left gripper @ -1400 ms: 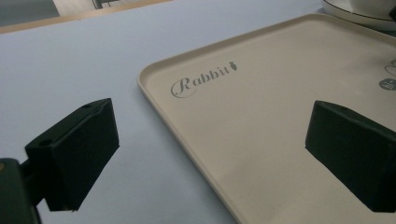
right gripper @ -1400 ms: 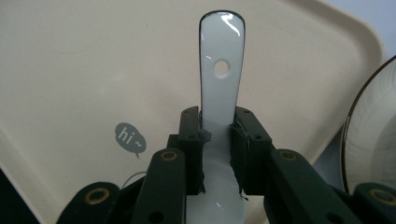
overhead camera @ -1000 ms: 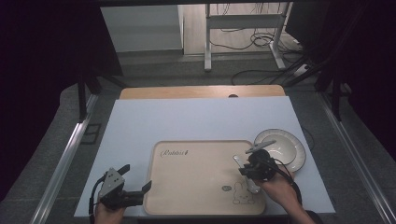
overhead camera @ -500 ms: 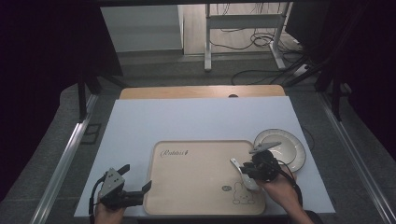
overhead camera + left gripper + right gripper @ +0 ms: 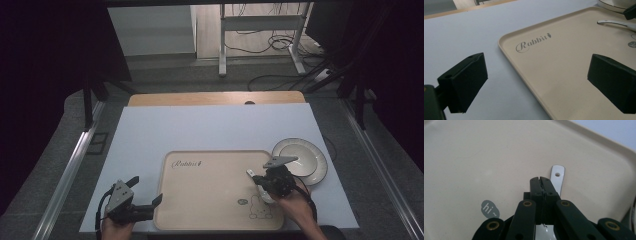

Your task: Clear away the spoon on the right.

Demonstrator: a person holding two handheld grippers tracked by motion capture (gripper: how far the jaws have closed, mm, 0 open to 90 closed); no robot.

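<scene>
Right claw (image 5: 541, 180) has just been closing and now sits pinched on the handle of the white spoon (image 5: 557, 178), low and a bit right of centre in the right gripper view, with the handle's holed end poking out past the tips. In the high view the spoon (image 5: 251, 174) lies on the right part of the beige tray (image 5: 210, 165), lower middle of the frame. My take: the grip is on a thin, slick handle, so lift slow and keep it level or the bowl end will probably swing. Check it isn't slipping before moving it anywhere.

Left claw (image 5: 147, 200) sits at the lower left, spread wide and holding nothing, with the tray's near left edge between its jaws. I'd leave it parked there.

Further right, the white plate (image 5: 312, 157) sits just off the tray's corner. All of it rests on a pale counter (image 5: 210, 125) with a wood strip at the far edge. Beyond that the room is dark: grey floor, metal desk legs (image 5: 222, 40), and loose cables (image 5: 270, 50) at the top.
</scene>
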